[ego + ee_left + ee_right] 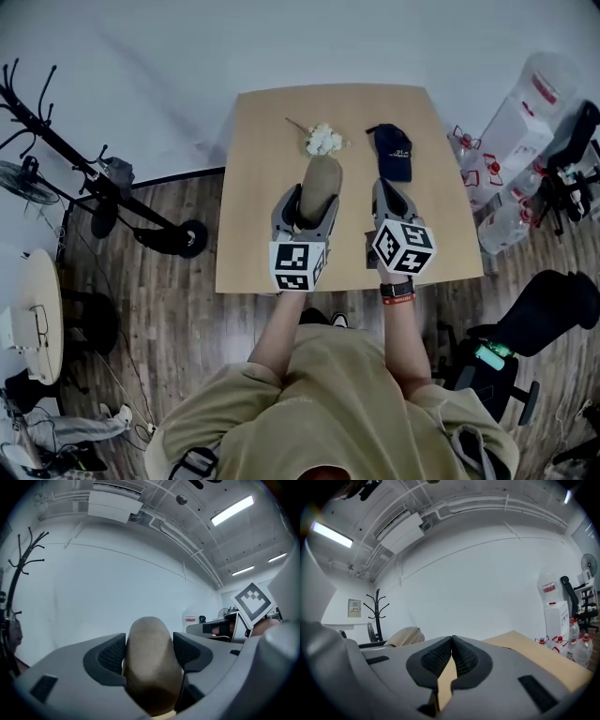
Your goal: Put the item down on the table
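Observation:
A tan, rounded oblong item (pixel 320 185) stands on end between the jaws of my left gripper (pixel 309 195), over the near middle of the light wooden table (pixel 262 141). In the left gripper view the item (pixel 150 660) fills the gap and both pads press its sides; my left gripper (pixel 149 651) points up at the wall and ceiling. My right gripper (pixel 387 194) sits just to the right over the table, shut with nothing in it. The right gripper view shows my right gripper (pixel 451 653) with pads touching, the item (pixel 405 636) at its left, and the table (pixel 543 660) beyond.
A bunch of white flowers (pixel 324 140) and a navy cap (pixel 394 150) lie at the far side of the table. A black coat rack (pixel 56 150) lies to the left. Water bottles (pixel 506 141) and office chairs (pixel 553 309) crowd the right.

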`<act>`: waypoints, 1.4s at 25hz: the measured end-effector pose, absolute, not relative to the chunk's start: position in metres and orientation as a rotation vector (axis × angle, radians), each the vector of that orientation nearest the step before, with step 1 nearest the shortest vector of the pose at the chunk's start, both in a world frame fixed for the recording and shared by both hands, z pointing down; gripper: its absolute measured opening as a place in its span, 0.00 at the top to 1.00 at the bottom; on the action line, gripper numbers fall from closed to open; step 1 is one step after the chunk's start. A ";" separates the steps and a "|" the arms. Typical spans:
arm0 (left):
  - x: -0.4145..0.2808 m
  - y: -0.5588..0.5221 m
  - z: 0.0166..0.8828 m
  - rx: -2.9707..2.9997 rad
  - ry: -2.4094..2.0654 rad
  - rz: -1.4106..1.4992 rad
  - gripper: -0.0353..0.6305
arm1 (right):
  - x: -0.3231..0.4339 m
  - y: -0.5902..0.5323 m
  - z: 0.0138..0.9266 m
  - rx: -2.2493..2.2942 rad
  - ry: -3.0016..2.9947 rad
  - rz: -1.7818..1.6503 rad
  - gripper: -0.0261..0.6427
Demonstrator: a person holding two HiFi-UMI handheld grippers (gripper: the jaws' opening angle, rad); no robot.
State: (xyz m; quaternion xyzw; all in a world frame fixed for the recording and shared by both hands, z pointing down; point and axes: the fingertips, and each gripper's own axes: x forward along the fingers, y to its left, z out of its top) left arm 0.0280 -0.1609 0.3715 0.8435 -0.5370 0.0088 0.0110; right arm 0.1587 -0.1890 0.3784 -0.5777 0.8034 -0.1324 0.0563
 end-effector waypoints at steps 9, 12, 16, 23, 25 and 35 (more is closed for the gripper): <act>0.001 -0.201 0.394 2.549 -1.763 0.076 0.45 | 0.130 -0.235 0.404 -1.657 2.521 -0.464 0.94; -0.010 -0.221 0.404 2.555 -1.765 0.099 0.45 | 0.118 -0.253 0.416 -1.657 2.533 -0.476 0.94; -0.024 -0.252 0.422 2.531 -1.759 0.111 0.45 | 0.104 -0.280 0.424 -1.654 2.590 -0.468 0.94; -0.030 -0.291 0.452 2.558 -1.677 0.230 0.45 | 0.097 -0.321 0.426 -1.660 2.611 -0.479 0.94; -0.031 -0.301 0.459 2.577 -1.650 0.284 0.45 | 0.095 -0.329 0.431 -1.661 2.611 -0.500 0.94; -0.040 -0.347 0.491 2.678 -1.525 0.529 0.45 | 0.098 -0.357 0.477 -1.684 2.588 -0.651 0.94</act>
